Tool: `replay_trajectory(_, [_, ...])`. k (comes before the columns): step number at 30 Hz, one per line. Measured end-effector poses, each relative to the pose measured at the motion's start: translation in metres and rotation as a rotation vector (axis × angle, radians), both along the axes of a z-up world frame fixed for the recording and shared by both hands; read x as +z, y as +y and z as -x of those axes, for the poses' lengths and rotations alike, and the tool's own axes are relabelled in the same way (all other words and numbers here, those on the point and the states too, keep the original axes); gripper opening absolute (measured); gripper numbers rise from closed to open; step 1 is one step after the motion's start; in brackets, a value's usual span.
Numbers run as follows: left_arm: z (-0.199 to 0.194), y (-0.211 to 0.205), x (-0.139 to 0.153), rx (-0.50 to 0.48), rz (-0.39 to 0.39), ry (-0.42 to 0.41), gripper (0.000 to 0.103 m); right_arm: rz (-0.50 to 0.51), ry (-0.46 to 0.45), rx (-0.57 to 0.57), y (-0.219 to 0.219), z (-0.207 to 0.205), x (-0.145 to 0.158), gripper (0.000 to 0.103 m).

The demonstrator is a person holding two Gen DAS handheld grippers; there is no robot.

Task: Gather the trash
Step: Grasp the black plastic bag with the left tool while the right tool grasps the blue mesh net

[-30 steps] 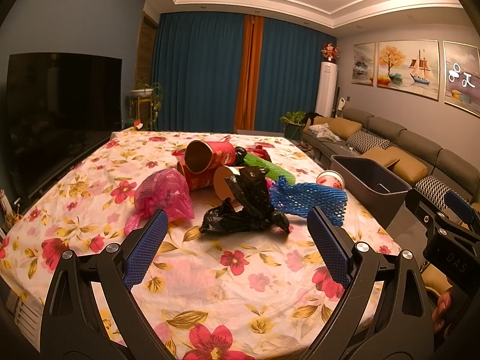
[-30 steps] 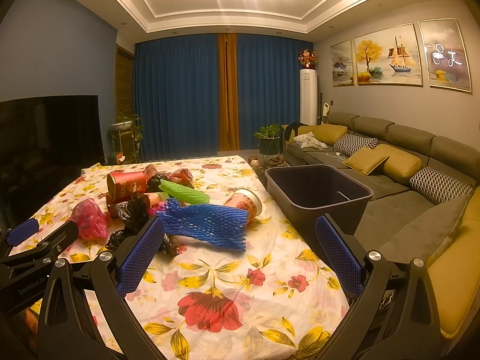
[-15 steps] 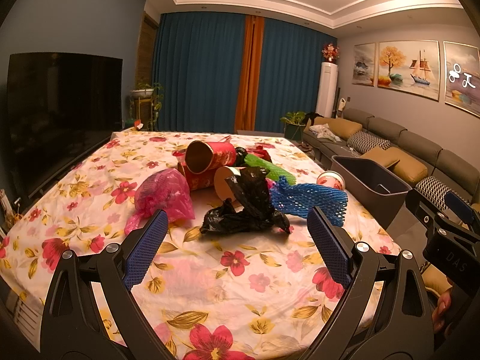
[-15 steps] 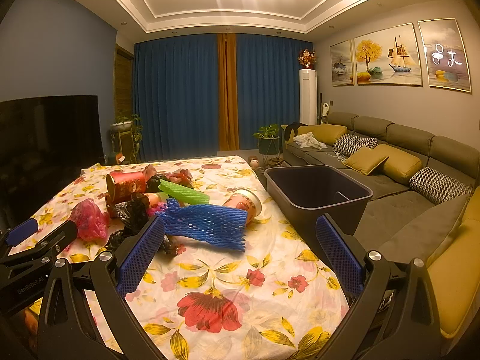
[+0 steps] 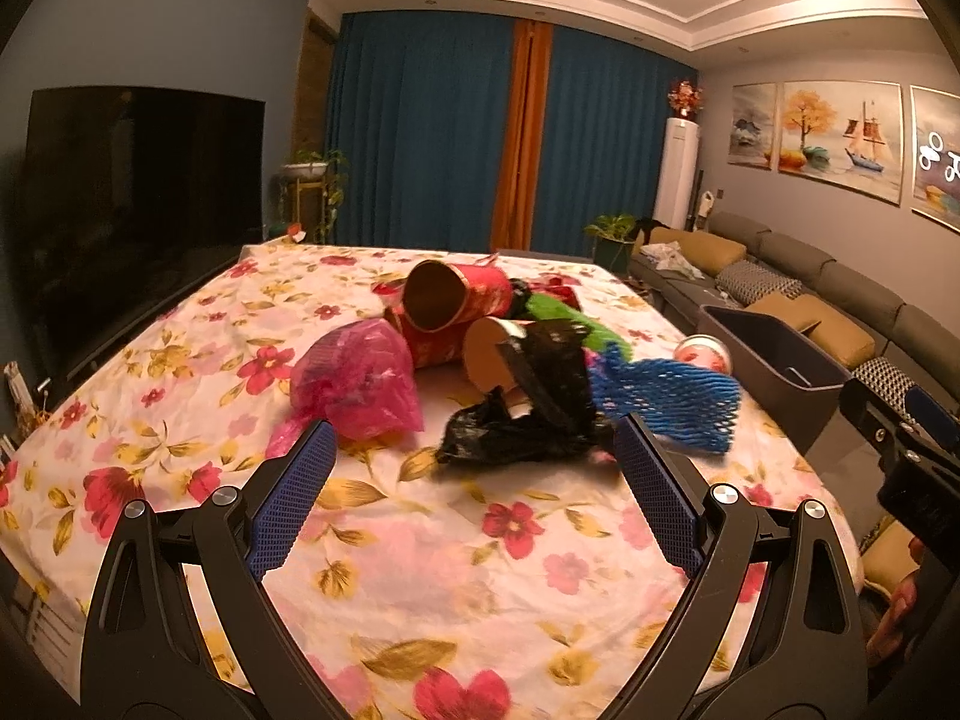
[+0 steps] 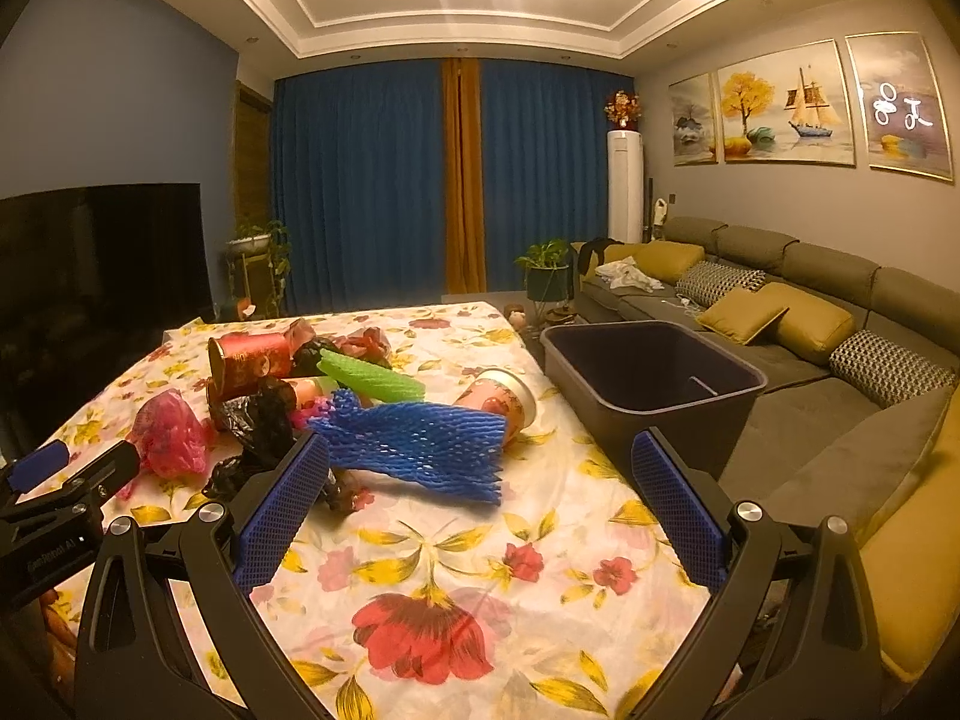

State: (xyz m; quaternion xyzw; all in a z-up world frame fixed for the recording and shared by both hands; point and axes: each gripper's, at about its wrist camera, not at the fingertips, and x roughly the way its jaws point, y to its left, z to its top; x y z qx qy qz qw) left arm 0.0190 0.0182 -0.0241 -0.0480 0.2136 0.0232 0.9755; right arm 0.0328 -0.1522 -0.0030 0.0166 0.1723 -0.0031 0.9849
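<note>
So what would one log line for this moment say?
left tool: open, empty | right tool: open, empty | trash pile: on table, untouched | bin: beside table

A bare stretch of the flower-printed bench cloth (image 5: 420,546) is seen between the near edge and the trash heap. The way forward is blocked by a crumpled black plastic bag (image 5: 540,408), a pink plastic bag (image 5: 354,384) and a blue foam net sleeve (image 6: 420,438), all touching. An open dark grey plastic bin (image 6: 654,384) stands beside the bench's right edge.
</note>
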Motion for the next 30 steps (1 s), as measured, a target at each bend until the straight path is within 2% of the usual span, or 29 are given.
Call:
replay_trajectory(6, [-0.026,0.012,-0.009,-0.021,0.025,0.005,0.092,-0.001,0.019,0.044,0.014,-0.028,-0.008,0.098])
replay_trajectory(10, [-0.05,0.007,-0.008,-0.058,0.044,-0.002,0.092,0.008,0.014,0.059,0.022,-0.043,-0.011,0.098])
replay_trajectory(13, [-0.073,-0.004,-0.009,-0.083,0.025,0.005,0.092,0.004,0.011,0.059,0.023,-0.053,-0.013,0.098])
replay_trajectory(20, [-0.124,-0.02,-0.023,-0.136,0.053,0.089,0.087,0.006,0.032,0.054,0.021,-0.076,-0.02,0.098])
replay_trajectory(23, [-0.141,-0.027,-0.029,-0.159,0.045,0.132,0.072,0.002,0.043,0.053,0.019,-0.087,-0.024,0.098])
replay_trajectory(25, [-0.149,-0.028,-0.036,-0.169,0.051,0.164,0.052,-0.005,0.049,0.055,0.017,-0.092,-0.026,0.098])
replay_trajectory(26, [-0.151,-0.027,-0.038,-0.173,0.059,0.174,0.047,-0.007,0.054,0.055,0.016,-0.094,-0.028,0.098])
replay_trajectory(28, [-0.152,-0.025,-0.042,-0.182,0.08,0.181,0.027,-0.012,0.07,0.06,0.015,-0.1,-0.031,0.098])
replay_trajectory(30, [-0.15,-0.023,-0.042,-0.188,0.1,0.178,0.016,-0.014,0.088,0.066,0.014,-0.105,-0.034,0.095])
